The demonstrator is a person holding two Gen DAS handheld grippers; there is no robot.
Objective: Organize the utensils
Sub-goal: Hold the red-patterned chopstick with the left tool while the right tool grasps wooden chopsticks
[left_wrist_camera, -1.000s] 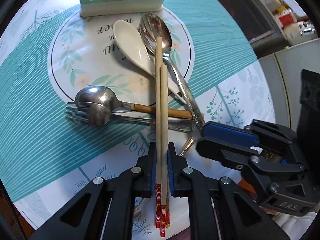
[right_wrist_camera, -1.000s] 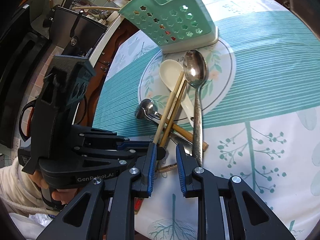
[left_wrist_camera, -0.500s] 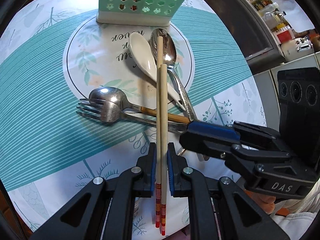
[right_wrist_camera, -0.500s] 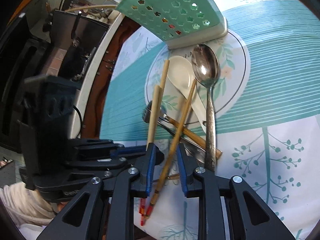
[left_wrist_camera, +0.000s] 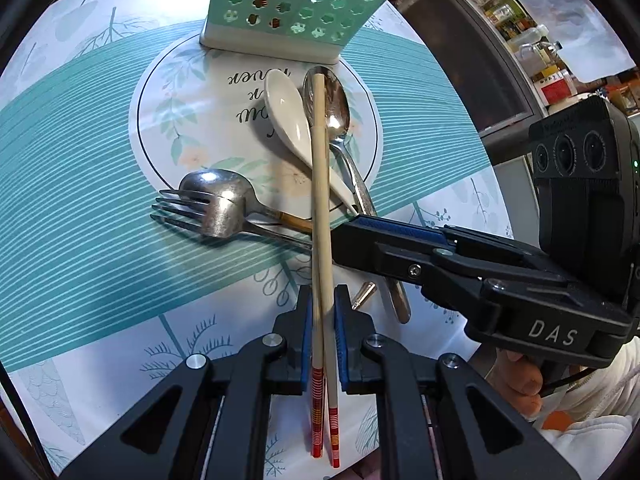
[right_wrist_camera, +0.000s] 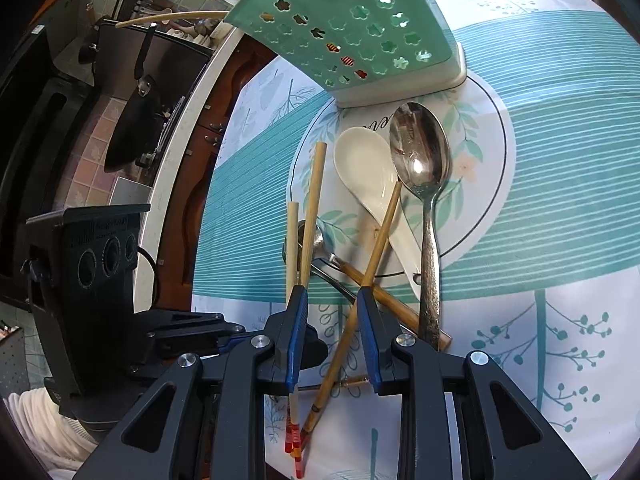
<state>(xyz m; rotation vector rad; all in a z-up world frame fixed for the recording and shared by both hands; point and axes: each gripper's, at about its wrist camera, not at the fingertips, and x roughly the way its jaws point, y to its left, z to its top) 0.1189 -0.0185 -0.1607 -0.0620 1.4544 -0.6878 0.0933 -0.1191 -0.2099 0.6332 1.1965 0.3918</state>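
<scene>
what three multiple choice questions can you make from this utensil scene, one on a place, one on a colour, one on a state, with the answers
1. Where does the white spoon lie?
A. On the tablecloth, beside the big metal spoon
B. On a wall hook
C. On the floor

2. What colour is the perforated utensil holder?
A. Red
B. Mint green
C. Black

3. What state is the left gripper in?
A. Open with nothing in it
B. Shut on a knife
C. Shut on a pair of chopsticks

Answers:
1 A: the spoon's bowl rests on the printed circle, right next to the metal spoon's bowl.
2 B: its flower-holed walls are pale green above a white base.
3 C: two red-striped chopsticks are pinched between its blue pads.
</scene>
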